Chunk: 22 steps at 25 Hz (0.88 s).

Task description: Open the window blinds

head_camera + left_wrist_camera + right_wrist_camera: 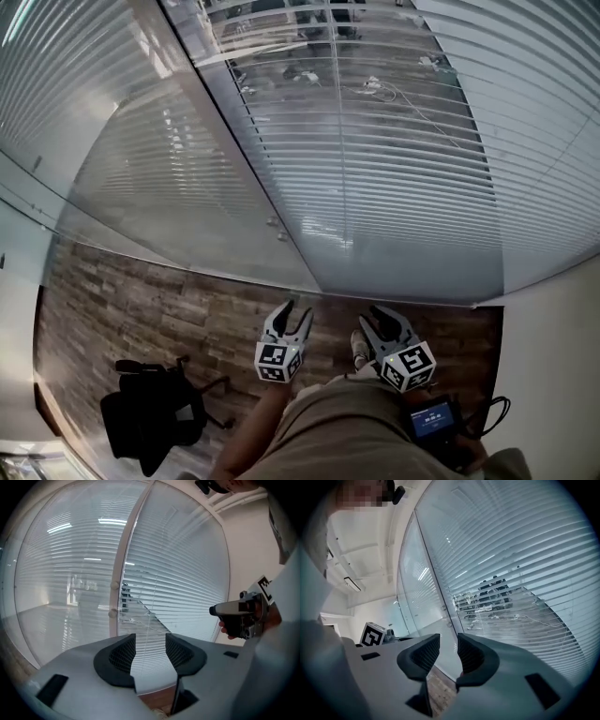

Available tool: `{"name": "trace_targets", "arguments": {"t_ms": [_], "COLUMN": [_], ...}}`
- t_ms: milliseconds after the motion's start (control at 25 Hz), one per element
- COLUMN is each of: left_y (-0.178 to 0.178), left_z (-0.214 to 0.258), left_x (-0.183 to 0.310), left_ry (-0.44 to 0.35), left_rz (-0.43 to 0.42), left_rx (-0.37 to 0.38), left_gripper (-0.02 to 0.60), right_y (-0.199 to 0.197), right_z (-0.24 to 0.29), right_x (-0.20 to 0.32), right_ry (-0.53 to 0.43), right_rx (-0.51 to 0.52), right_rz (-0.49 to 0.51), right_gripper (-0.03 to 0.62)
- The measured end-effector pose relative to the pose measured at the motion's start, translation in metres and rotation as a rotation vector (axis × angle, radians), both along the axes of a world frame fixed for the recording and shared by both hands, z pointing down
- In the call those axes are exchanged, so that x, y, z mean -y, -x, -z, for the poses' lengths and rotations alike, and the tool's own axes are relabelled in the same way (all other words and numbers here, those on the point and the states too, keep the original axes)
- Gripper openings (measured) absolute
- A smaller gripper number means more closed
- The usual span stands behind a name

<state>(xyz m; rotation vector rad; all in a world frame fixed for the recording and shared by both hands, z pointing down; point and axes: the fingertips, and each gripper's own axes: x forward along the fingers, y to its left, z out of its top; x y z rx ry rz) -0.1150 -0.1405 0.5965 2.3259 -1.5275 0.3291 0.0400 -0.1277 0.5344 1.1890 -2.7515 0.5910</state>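
Both tools are out in front of the person and nowhere near their target. The left tool [293,317] has its jaws spread with nothing between them, and the right tool [373,323] is also parted and empty. The blinds [403,159] hang fully lowered over the glass ahead, to the right of the pale frame post [253,159] and well apart from either tool. The slats are tilted just enough to show a room beyond. I cannot pick out a tilt wand or pull cord in any view, so the main risk, I'd say, is a tool closing on the thin slats themselves and bending them, or a tip knocking the glass on the way in. The head view alone shows the two tools side by side over the wooden floor [169,300], with a black chair [150,412] off to the left. Only the left gripper view shows two small knobs [113,586] on the post and a hand around the right tool. The right gripper view catches the left tool's marker cube [372,635].
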Motion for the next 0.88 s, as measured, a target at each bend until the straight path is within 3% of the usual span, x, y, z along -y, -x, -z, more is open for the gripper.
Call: {"name": "trace_targets", "arguments": {"t_ms": [280, 600, 880], "left_y": [0.013, 0.023, 0.035], "left_z": [-0.005, -0.043, -0.037], "left_x": [-0.063, -0.159, -0.226], "left_ry": [0.009, 0.008, 0.008], "left_rz": [-0.008, -0.022, -0.018], "left_rx": [-0.019, -0.012, -0.019], "left_gripper": [0.212, 0.212, 0.212], "right_y": [0.016, 0.031, 0.050], "right_z": [-0.005, -0.045, -0.047], "right_x": [-0.066, -0.164, -0.229], "right_ry": [0.014, 0.014, 0.029], "right_rx": [-0.015, -0.010, -0.014], "right_rz": [0.000, 0.009, 0.029], "right_gripper": [0.124, 0.124, 0.124]}}
